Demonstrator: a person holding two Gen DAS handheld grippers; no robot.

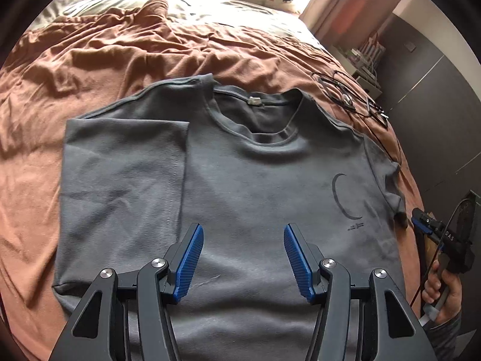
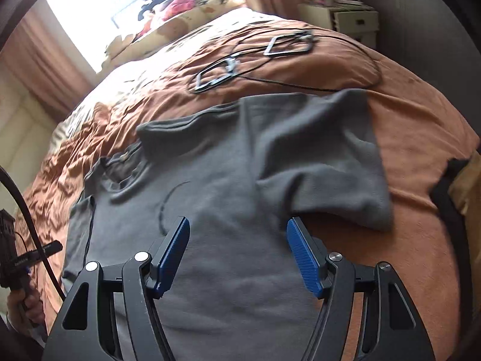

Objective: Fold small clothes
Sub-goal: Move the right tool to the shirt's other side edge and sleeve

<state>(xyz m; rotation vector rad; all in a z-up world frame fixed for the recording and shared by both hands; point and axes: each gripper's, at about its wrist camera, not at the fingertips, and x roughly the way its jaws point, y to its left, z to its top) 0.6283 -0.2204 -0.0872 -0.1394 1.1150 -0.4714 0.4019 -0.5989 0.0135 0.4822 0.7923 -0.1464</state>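
Left wrist view is showing the left gripper (image 1: 244, 258) hovering with its jaws standing apart and nothing between them, the grey T-shirt (image 1: 240, 180) lying flat on the brown bedspread (image 1: 120, 48) beneath and ahead. Right gripper (image 2: 238, 254) is likewise gaping empty above the shirt, one sleeve lying ahead-right.

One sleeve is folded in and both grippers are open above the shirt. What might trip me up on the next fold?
1. The black cable and metal frames lie right beside the grey T-shirt shoulder; grabbing the unfolded sleeve there could snag them.
2. The rumpled brown bedspread could get pinched along with the fabric.
3. The folded sleeve lies loose and may shift.
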